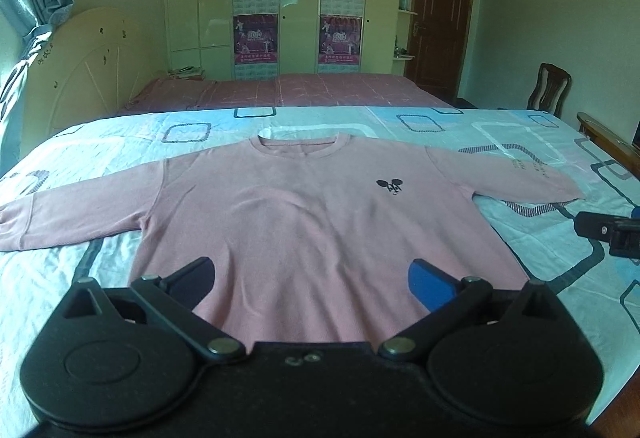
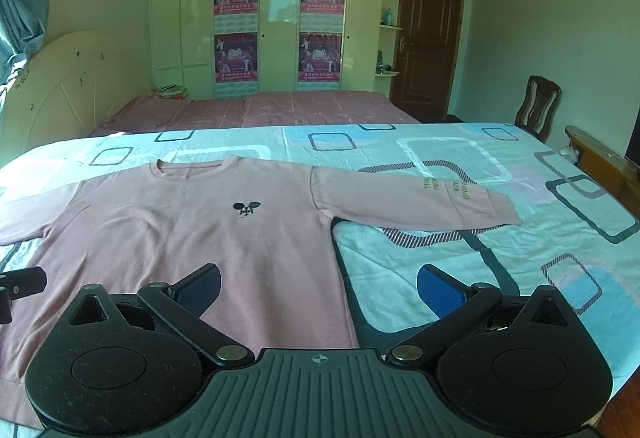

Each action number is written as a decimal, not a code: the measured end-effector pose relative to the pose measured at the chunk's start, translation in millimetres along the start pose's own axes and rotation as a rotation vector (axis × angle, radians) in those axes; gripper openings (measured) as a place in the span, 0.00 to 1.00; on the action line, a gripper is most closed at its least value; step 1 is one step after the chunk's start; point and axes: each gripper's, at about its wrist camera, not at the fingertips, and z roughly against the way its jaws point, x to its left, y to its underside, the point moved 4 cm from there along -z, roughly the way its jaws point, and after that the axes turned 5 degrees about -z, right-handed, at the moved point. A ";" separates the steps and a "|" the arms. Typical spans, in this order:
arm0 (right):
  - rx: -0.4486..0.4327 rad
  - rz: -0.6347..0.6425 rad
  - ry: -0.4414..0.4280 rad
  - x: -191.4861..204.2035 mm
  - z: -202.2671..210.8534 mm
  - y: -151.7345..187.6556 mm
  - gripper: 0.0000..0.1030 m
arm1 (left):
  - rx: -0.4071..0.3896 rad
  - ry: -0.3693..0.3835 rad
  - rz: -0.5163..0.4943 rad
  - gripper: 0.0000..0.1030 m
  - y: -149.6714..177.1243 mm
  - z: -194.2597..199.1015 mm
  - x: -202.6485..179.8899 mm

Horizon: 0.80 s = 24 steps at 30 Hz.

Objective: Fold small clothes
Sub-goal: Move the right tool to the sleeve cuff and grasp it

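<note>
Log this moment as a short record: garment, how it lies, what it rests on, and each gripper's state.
garment: pink sweatshirt, small dark cartoon emblem on the chest
lay: flat, front up, both sleeves spread out to the sides, no fold made yet
surface: light blue patterned bedspread
left gripper: open, holding nothing, above the hem
right gripper: open, holding nothing, over the sweatshirt's side edge near the hem
background: white wardrobe with posters, brown door
</note>
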 end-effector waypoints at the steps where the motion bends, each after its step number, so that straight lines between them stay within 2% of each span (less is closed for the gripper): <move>1: 0.002 -0.005 -0.002 -5.8 -7.3 -2.9 1.00 | 0.001 0.006 0.002 1.00 -1.7 -5.0 -2.5; 8: 0.018 -0.102 -0.029 -59.3 -75.1 -34.6 1.00 | 0.021 0.051 0.042 1.00 -30.9 -55.5 -19.0; 13: 0.025 -0.224 -0.011 -126.2 -129.4 -57.7 1.00 | 0.098 0.044 0.077 0.99 -53.5 -111.0 -40.9; 15: 0.031 -0.272 0.010 -154.8 -149.7 -63.1 1.00 | 0.141 0.069 0.085 0.99 -57.6 -131.9 -53.7; 21: 0.053 -0.385 0.073 -232.1 -200.7 -63.7 0.99 | 0.193 0.032 0.003 0.94 -65.4 -173.5 -96.7; 22: 0.059 -0.404 0.078 -241.7 -207.8 -62.2 0.94 | 0.204 0.033 -0.004 0.94 -67.1 -179.2 -102.0; 23: 0.069 -0.426 0.079 -251.8 -215.5 -59.9 0.83 | 0.208 0.034 -0.005 0.93 -68.8 -182.6 -106.0; 24: 0.083 -0.447 0.088 -260.0 -221.8 -58.0 0.63 | 0.207 0.031 -0.006 0.93 -71.1 -185.7 -108.9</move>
